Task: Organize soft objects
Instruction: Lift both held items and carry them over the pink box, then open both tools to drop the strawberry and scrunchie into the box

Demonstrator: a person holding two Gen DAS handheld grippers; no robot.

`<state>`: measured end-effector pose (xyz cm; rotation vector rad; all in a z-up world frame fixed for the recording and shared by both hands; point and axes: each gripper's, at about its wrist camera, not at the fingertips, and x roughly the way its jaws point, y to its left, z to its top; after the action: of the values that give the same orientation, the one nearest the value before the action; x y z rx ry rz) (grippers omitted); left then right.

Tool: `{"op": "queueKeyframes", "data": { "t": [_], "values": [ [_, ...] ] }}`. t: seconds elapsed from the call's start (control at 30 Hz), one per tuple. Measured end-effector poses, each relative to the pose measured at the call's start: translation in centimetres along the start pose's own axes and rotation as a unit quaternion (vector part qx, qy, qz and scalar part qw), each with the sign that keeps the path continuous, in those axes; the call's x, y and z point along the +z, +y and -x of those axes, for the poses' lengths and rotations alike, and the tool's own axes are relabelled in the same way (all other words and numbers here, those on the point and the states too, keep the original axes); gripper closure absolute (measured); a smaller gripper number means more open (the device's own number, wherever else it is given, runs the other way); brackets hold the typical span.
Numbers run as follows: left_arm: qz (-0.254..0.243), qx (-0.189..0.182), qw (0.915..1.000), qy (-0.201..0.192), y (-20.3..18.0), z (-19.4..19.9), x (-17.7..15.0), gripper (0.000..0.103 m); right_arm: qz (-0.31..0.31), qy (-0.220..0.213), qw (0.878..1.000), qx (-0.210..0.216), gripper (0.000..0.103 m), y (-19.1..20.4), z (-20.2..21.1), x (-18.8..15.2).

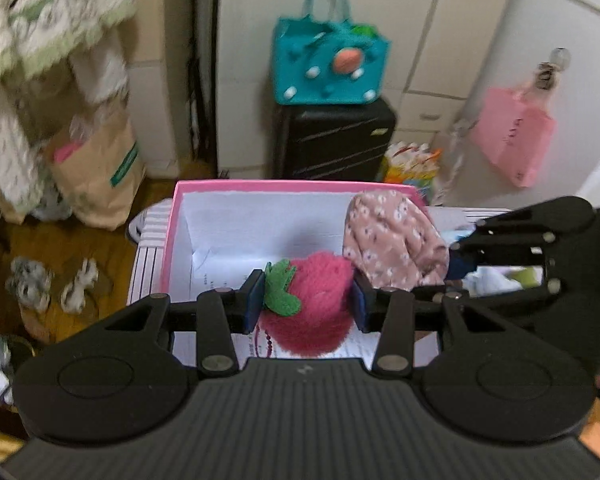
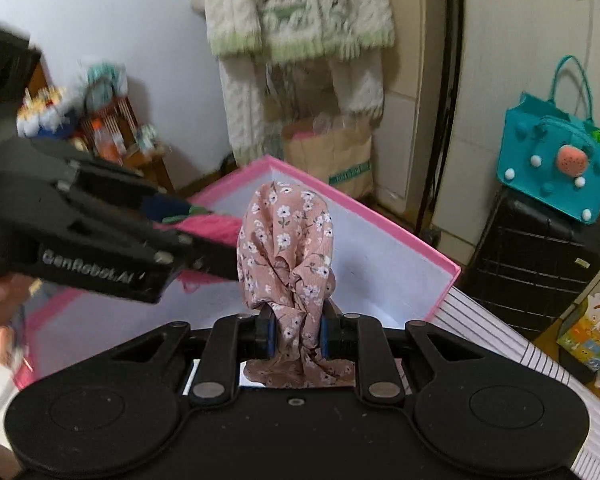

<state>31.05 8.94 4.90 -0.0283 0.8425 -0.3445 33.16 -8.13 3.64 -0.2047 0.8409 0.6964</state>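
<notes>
Pink plush strawberry (image 1: 308, 300) clamped in left gripper (image 1: 306, 300) over pink box (image 1: 172, 240). Floral cloth (image 2: 288, 248) pinched by right gripper (image 2: 296, 334). Both judged light, squashy; best gripped mid-body.

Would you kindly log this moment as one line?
left hand-held gripper: shut on pink plush strawberry | right hand-held gripper: shut on floral cloth | both over pink box

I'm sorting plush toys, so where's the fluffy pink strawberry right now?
The fluffy pink strawberry plush sits centre in the left wrist view, pinched in the left tongs over the pink-rimmed box, beside the floral cloth.
</notes>
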Motion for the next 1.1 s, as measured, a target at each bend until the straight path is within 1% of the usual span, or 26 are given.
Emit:
{"op": "queueKeyframes", "data": {
  "t": [0.1, 0.2, 0.3, 0.33, 0.4, 0.43, 0.47, 0.53, 0.57, 0.63, 0.7, 0.77, 0.8, 0.93, 1.0, 1.07, 1.1],
  "values": [
    [0.021, 0.013, 0.9993, 0.029, 0.7, -2.7, 0.8, 0.060, 0.043, 0.036, 0.998, -0.032, 0.079, 0.1, -2.1, 0.6],
    [0.038, 0.020, 0.9978, 0.050, 1.3, -4.9, 1.0, 0.060, 0.084, 0.077, 0.993, -0.044, 0.079, 0.7, -3.9, 1.5],
    [0.072, 0.004, 0.9943, 0.079, 2.2, -7.1, 1.2, 0.060, 0.110, 0.109, 0.987, -0.047, 0.079, 1.2, -5.3, 1.8],
    [0.080, 0.001, 0.9932, 0.085, 2.4, -7.5, 1.1, 0.060, 0.117, 0.115, 0.985, -0.051, 0.075, 1.4, -5.6, 1.9],
    [0.082, 0.005, 0.9927, 0.089, 2.5, -7.9, 1.0, 0.060, 0.140, 0.126, 0.980, -0.058, 0.073, 1.9, -6.1, 1.8],
    [0.080, 0.006, 0.9927, 0.090, 2.5, -8.0, 1.0, 0.060, 0.149, 0.130, 0.978, -0.058, 0.068, 2.0, -6.3, 1.8],
    [0.078, 0.006, 0.9928, 0.090, 2.5, -8.2, 1.0, 0.060, 0.161, 0.135, 0.976, -0.059, 0.059, 2.2, -6.4, 1.7],
    [0.072, 0.006, 0.9934, 0.089, 2.3, -8.4, 1.0, 0.060, 0.171, 0.133, 0.974, -0.068, 0.048, 2.3, -6.3, 1.5],
    [0.070, 0.008, 0.9935, 0.089, 2.2, -8.6, 0.9, 0.060, 0.173, 0.126, 0.974, -0.074, 0.046, 2.2, -6.0, 1.4],
    [0.064, 0.012, 0.9937, 0.091, 2.3, -9.0, 0.9, 0.060, 0.175, 0.113, 0.974, -0.085, 0.046, 2.2, -5.3, 1.2],
    [0.062, 0.020, 0.9935, 0.094, 2.5, -9.6, 0.8, 0.060, 0.183, 0.099, 0.974, -0.086, 0.049, 2.5, -4.5, 0.7],
    [0.051, 0.026, 0.9930, 0.103, 2.5, -10.2, 0.9, 0.059, 0.191, 0.089, 0.974, -0.086, 0.077, 2.8, -4.0, 0.4],
    [0.045, 0.028, 0.9928, 0.107, 2.4, -10.5, 1.0, 0.059, 0.191, 0.090, 0.973, -0.089, 0.081, 2.8, -4.0, 0.3],
    [0.039, 0.028, 0.9926, 0.112, 1.9, -11.2, 1.2, 0.055, 0.194, 0.073, 0.971, -0.115, 0.085, 2.9, -3.9, -0.1],
    [0.033, 0.040, 0.9929, 0.107, 1.9, -11.4, 1.2, 0.051, 0.180, 0.059, 0.975, -0.115, 0.085, 2.8, -3.2, -0.1],
    [0.024, 0.053, 0.9930, 0.103, 1.8, -11.5, 1.0, 0.046, 0.166, 0.046, 0.979, -0.111, 0.084, 3.0, -2.0, -0.2],
    [0.020, 0.057, 0.9930, 0.102, 1.8, -11.5, 1.0, 0.045, 0.159, 0.040, 0.981, -0.108, 0.084, 3.0, -1.6, -0.1]
  ]
}}
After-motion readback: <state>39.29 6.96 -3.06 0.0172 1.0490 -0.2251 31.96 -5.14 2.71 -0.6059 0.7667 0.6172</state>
